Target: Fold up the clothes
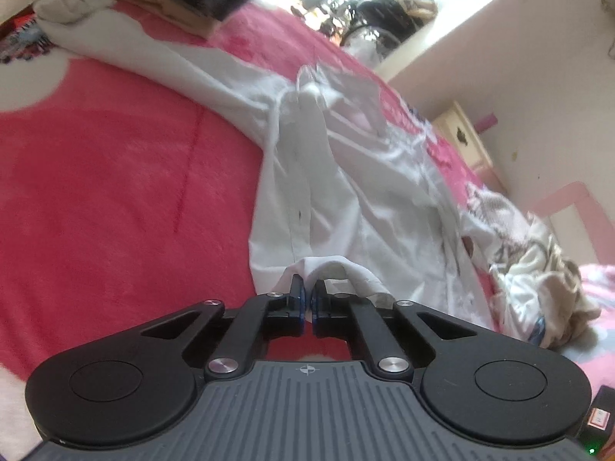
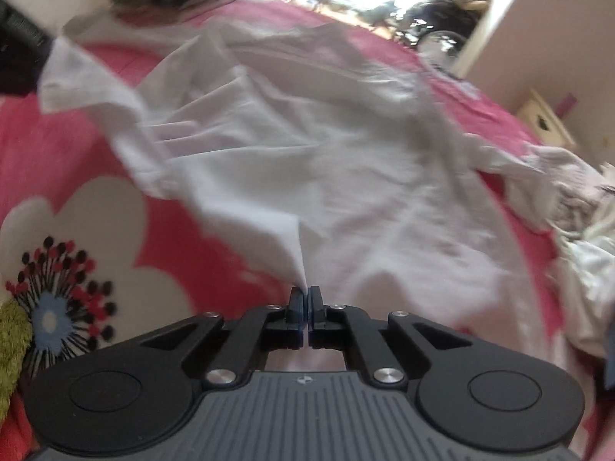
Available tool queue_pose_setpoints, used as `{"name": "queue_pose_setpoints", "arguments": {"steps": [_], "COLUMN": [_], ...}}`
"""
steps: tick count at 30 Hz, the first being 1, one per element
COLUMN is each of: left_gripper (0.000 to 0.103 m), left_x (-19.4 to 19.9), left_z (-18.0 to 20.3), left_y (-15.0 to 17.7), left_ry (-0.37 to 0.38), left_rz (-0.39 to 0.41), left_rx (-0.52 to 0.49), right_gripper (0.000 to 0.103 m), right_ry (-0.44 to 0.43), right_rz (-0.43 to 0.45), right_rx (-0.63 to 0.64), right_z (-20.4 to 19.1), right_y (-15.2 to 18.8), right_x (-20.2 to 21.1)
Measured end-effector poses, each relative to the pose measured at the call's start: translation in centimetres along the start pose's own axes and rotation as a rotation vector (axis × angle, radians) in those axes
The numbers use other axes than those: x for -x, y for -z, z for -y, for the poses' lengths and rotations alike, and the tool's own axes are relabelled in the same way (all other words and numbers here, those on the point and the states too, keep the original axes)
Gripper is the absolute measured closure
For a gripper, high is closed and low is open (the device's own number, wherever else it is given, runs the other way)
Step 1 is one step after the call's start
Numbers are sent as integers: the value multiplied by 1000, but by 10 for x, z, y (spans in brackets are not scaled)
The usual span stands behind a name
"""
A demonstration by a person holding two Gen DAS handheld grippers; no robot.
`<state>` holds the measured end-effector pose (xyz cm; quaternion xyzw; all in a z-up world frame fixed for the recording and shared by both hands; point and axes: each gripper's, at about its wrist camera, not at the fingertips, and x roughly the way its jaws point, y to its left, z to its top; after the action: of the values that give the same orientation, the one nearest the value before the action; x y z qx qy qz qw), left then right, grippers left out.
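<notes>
The fingers (image 1: 298,299) of the left gripper (image 1: 309,296) are pressed together on the hem of a white shirt (image 1: 346,176), pinching a small raised fold of its near edge. The right gripper (image 2: 306,299) is likewise clamped, its fingers (image 2: 315,303) closed on a pulled-up corner of the same shirt (image 2: 307,146). The garment lies spread across a pink floral blanket (image 1: 115,192) on the bed, one sleeve stretched away to the far left, button placket running down its middle. A rumpled heap of other clothes (image 1: 538,261) sits beside it on the right; the right view is blurred, so finer creases are hard to make out.
</notes>
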<state>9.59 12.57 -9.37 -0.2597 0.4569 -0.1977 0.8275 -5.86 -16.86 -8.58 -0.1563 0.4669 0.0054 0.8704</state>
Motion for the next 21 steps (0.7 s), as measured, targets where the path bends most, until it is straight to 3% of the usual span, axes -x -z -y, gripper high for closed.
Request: {"name": "queue_pose_setpoints", "arguments": {"steps": [3, 9, 13, 14, 17, 21], "left_gripper": [102, 103, 103, 103, 103, 103], "left_x": [17, 41, 46, 46, 47, 48], "left_z": [-3, -2, -2, -3, -5, -7], "left_y": [-8, -9, -2, 0, 6, 14], "left_ry": [-15, -73, -96, -99, -109, -122], "left_rz": [7, -26, -51, -57, -73, -94], "left_rx": [-15, -77, -120, -128, -154, -188], "right_gripper": [101, 101, 100, 93, 56, 43], "right_ry": [-10, -103, -187, -199, -249, -494], "right_rz": [-21, -149, -251, -273, -298, -173], "right_rx": [64, 326, 369, 354, 283, 17], "right_z": [20, 18, 11, 13, 23, 66], "right_y": [8, 26, 28, 26, 20, 1], "right_x": [12, 12, -5, -7, -1, 36]}}
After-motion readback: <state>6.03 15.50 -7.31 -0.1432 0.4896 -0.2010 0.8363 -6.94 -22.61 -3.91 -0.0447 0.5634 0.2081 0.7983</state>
